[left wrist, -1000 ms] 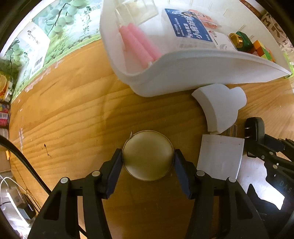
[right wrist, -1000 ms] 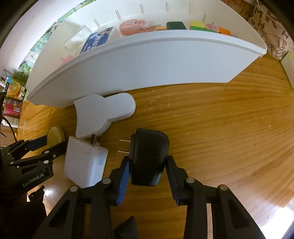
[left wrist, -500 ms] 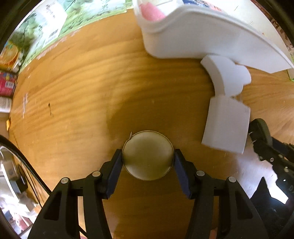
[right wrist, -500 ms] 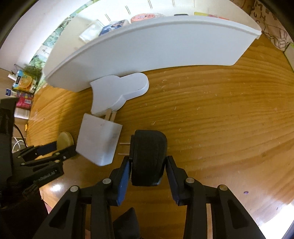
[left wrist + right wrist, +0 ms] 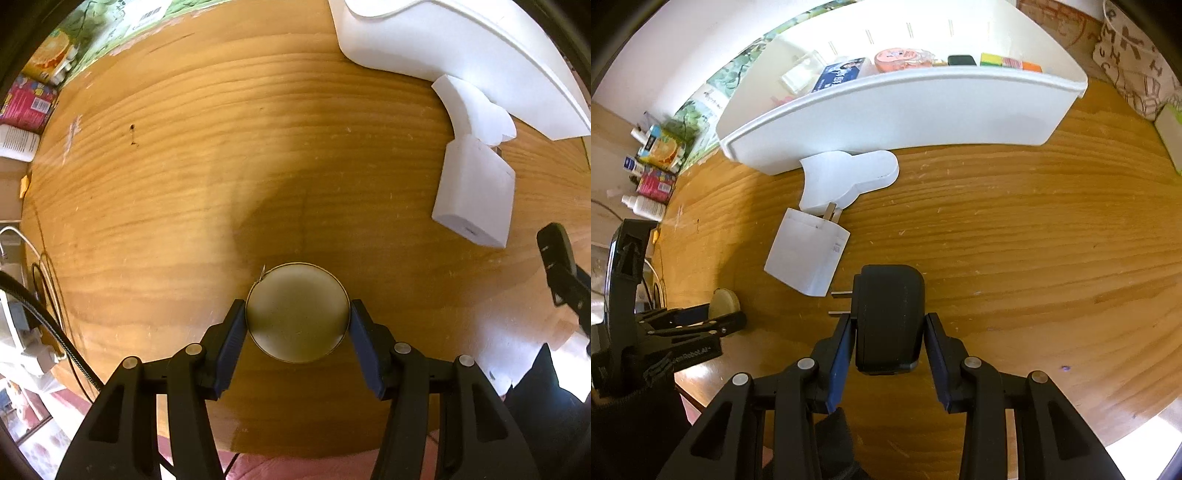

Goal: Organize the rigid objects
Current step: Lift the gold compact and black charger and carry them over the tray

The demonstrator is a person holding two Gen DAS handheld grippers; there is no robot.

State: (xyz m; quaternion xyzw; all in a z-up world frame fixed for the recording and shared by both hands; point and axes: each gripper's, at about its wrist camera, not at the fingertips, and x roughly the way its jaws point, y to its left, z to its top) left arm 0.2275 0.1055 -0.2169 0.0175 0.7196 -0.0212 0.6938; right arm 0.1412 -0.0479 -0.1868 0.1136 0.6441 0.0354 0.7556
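- Wooden table (image 5: 184,155) under both grippers; clutter of cartons and bottles along its far-left edge.
- Left gripper (image 5: 297,325) clamped on a round tin (image 5: 297,312), one pad on each side; tin looks lifted clear of the wood, well short of the bin.
- Right gripper (image 5: 888,332) closed on a black plug (image 5: 888,317); prongs stick out to the left, body upright between the pads.
- White charger (image 5: 807,253) lies loose on the table just left of the black plug, its prongs toward a white adapter (image 5: 849,175).
- Adapter sits against the front wall of the white bin (image 5: 905,110).
- Bin already holds a blue box, a pink round pack, coloured blocks and a dark item along the back.
- Step, as I read it: both pieces picked, in carry toward the bin.
- Next move calls for raising each load over the front wall, finding a free spot, then releasing.
- Charger and adapter look left for later.
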